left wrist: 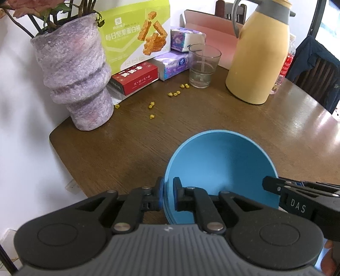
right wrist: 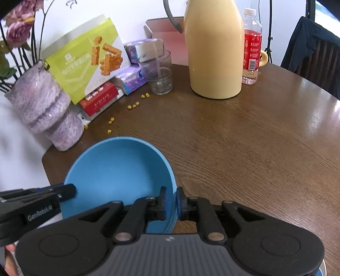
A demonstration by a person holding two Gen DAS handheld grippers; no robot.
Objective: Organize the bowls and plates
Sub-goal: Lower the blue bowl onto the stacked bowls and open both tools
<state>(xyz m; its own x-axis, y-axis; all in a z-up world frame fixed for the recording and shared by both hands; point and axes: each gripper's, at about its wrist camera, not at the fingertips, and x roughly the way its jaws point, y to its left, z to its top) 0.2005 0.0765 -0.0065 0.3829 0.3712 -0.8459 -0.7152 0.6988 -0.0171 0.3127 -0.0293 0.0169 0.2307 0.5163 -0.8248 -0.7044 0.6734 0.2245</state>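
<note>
Pinching opposite rims of the blue bowl: left gripper; right gripper.

Each tool is black with silver rivets, blue finger pads and a ribbed grey body.

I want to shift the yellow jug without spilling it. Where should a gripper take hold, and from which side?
By judgement, the grey handle near the top of the yellow jug: the body looks too broad and smooth for two fingers. Come from the glass side, where the handle sticks out. How the loop joins the jug lower down is not clear.
</note>
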